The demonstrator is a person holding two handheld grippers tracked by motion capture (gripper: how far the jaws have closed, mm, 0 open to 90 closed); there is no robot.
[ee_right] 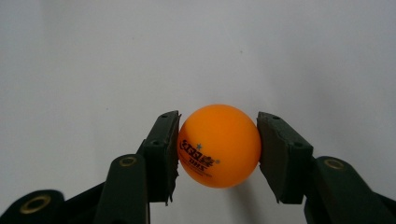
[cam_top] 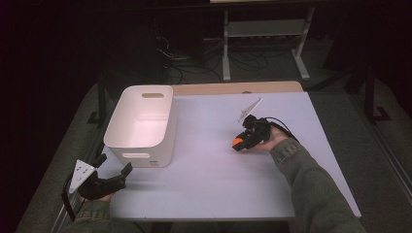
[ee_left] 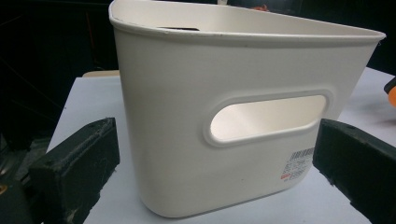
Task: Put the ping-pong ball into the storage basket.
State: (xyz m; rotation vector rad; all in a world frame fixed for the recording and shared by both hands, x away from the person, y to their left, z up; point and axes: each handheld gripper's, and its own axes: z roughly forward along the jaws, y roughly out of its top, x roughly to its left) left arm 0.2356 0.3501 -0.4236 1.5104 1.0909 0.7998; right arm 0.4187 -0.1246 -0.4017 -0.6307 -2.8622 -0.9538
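1. The left gripper rests at the table's near left corner, jaws spread wide with nothing between them, pointed at the bin just beyond.
2. The white bin stands upright on the table's left side; what shows of its inside is bare.
3. Farther right, the right gripper pinches the orange ball between both pads, at the tabletop, well apart from the bin.
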